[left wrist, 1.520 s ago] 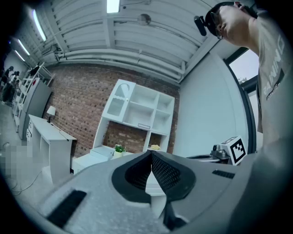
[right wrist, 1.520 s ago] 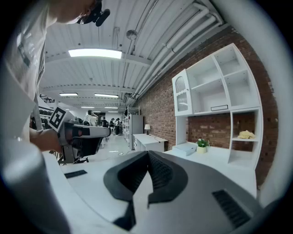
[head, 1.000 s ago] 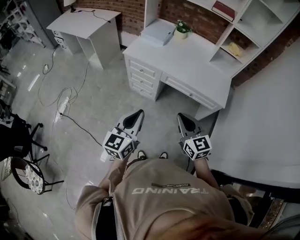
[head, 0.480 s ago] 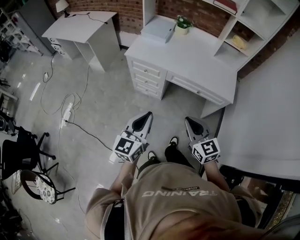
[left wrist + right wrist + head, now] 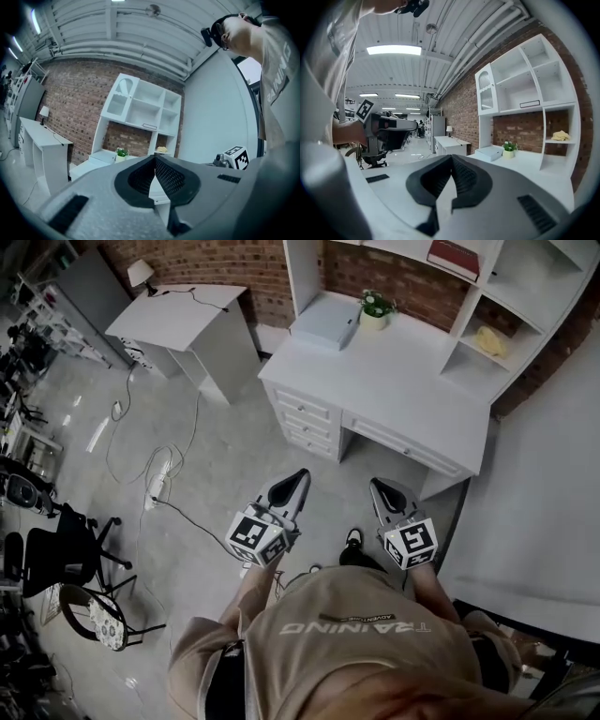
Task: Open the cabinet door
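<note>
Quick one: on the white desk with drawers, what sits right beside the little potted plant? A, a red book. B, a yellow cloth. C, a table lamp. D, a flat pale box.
D: in the head view the flat pale box lies just left of the potted plant on the desk.

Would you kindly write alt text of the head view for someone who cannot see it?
Seen from above, a person holds two shut, empty grippers, the left gripper and the right gripper, out toward a white desk with drawers and shelves against a brick wall. A white table stands further left.
</note>
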{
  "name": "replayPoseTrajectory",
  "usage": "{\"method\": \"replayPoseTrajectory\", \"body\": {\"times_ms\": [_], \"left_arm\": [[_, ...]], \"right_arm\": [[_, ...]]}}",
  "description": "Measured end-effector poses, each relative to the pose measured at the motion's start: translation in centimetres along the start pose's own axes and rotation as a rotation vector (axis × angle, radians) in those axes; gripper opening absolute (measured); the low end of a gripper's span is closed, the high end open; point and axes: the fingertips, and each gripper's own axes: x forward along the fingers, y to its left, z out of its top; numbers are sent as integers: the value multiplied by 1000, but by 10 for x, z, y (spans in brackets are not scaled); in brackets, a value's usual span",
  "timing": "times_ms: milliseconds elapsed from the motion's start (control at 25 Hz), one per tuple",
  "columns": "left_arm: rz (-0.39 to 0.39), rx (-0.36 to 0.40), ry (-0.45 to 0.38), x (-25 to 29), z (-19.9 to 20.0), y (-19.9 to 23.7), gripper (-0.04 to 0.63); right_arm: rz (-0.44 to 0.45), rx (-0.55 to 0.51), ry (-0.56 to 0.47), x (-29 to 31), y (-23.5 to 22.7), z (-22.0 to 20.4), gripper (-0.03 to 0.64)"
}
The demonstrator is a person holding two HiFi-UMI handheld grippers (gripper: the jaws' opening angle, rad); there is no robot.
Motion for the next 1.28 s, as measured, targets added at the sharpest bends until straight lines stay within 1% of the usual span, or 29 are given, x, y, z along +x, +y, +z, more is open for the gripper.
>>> {"method": "replayPoseTrajectory", "body": {"times_ms": [120, 200, 280, 360, 480, 640, 840, 1040, 1200, 1280], "left_arm": [[35, 17, -13, 28, 15, 12, 8], [54, 1, -33, 46, 20, 17, 8], [71, -17, -28, 65, 16, 20, 8], [85, -36, -11, 81, 8, 21, 8], [116, -81, -7, 102, 1, 24, 8], [158, -98, 13, 118, -2, 38, 8], [182, -114, 8, 131, -5, 63, 8], [144, -128, 18, 144, -10, 78, 8], [137, -135, -16, 154, 2, 108, 8], [137, -117, -50, 155, 17, 125, 8]], "right_arm": [[44, 15, -33, 22, -26, 7, 14], [80, 10, -38, 36, -42, 9, 14], [117, 4, -34, 50, -56, 10, 14], [155, 9, -18, 60, -69, 6, 14], [206, 19, 24, 73, -86, -7, 14], [253, 1, 51, 93, -104, -13, 14], [252, 30, 80, 119, -120, -30, 14], [259, 23, 84, 135, -115, -27, 14], [211, 30, 91, 152, -127, -15, 14], [184, 45, 96, 164, -133, -11, 14]]}}
